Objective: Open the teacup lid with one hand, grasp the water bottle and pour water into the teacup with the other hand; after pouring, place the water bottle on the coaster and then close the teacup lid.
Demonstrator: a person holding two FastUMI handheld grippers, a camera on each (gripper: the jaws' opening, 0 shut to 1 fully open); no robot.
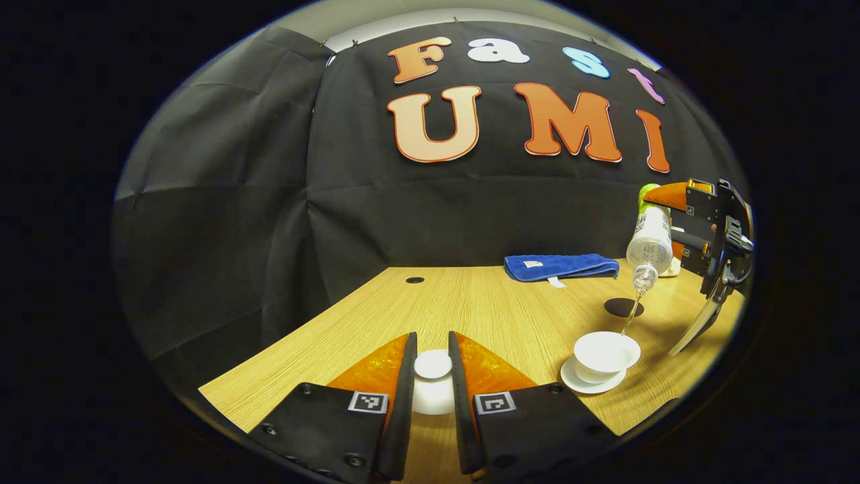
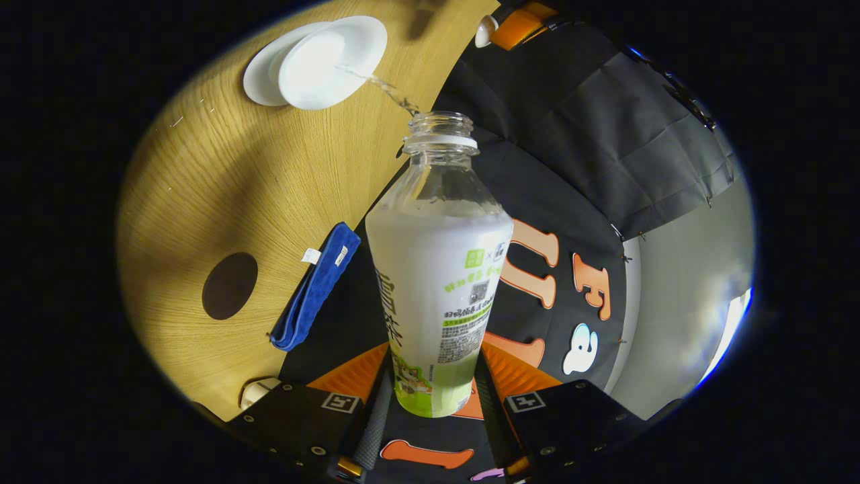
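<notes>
My left gripper (image 1: pixel 433 366) is shut on the white teacup lid (image 1: pixel 433 383), holding it by its knob just over the wooden table (image 1: pixel 470 302). To its right, the white teacup (image 1: pixel 606 355) stands uncovered on its saucer (image 1: pixel 574 380). Above the cup, my right gripper (image 1: pixel 699 222) holds the clear water bottle (image 1: pixel 650 243) tipped mouth-down, and a thin stream of water falls into the cup. In the right gripper view my right gripper (image 2: pixel 430 396) is shut on the labelled bottle (image 2: pixel 437 269); water arcs from its open mouth to the teacup (image 2: pixel 322 64). The dark round coaster (image 1: pixel 623 307) (image 2: pixel 230 286) lies bare behind the cup.
A folded blue cloth (image 1: pixel 561 266) (image 2: pixel 312 289) lies at the back of the table near the black cloth wall. A small dark hole (image 1: pixel 414 279) is in the tabletop at the back left. A small white object (image 2: pixel 259 390) sits at the table's edge.
</notes>
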